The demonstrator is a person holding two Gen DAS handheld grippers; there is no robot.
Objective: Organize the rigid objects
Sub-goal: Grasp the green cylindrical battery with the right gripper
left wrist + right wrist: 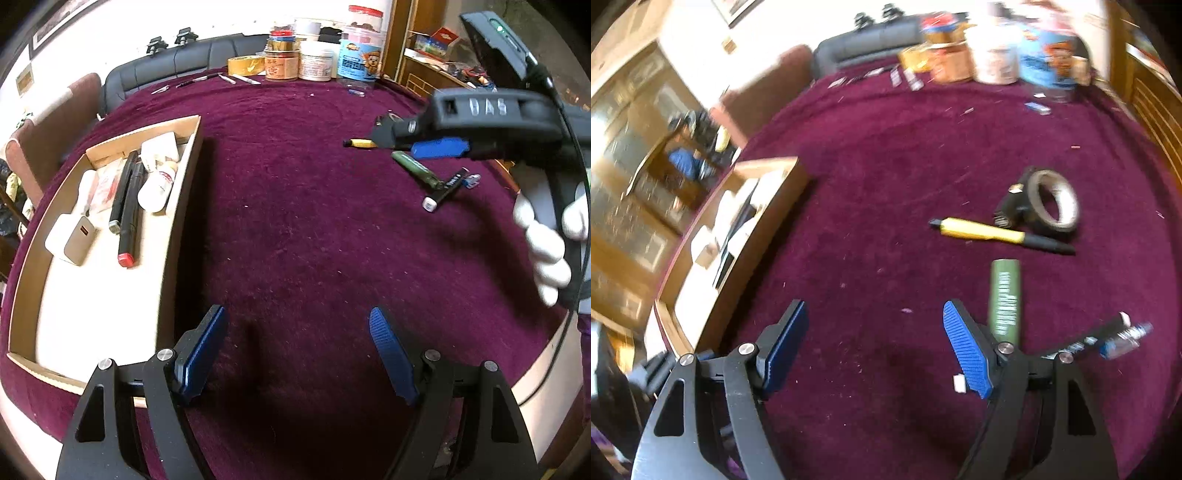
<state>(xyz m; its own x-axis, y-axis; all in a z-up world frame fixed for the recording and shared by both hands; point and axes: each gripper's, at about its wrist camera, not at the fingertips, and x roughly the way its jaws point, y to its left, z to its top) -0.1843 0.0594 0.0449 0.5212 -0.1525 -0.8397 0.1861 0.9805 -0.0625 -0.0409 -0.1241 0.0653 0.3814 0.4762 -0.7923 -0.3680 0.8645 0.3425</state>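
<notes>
left gripper (297,354) fingers wide, empty, right gripper (873,347) likewise

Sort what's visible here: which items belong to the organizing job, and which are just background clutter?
Job items: cardboard tray, yellow pen, green tube, tape roll, black marker, both open grippers, left and right.

Lying about: jars and yellow tape at the far edge.

A fuzzy maroon cloth (314,229) covers the table, bearing a raw cardboard tray (184,177) and a glossy plastic pen (982,232).

Home: sofa (192,61), wooden cabinets (635,206)
</notes>
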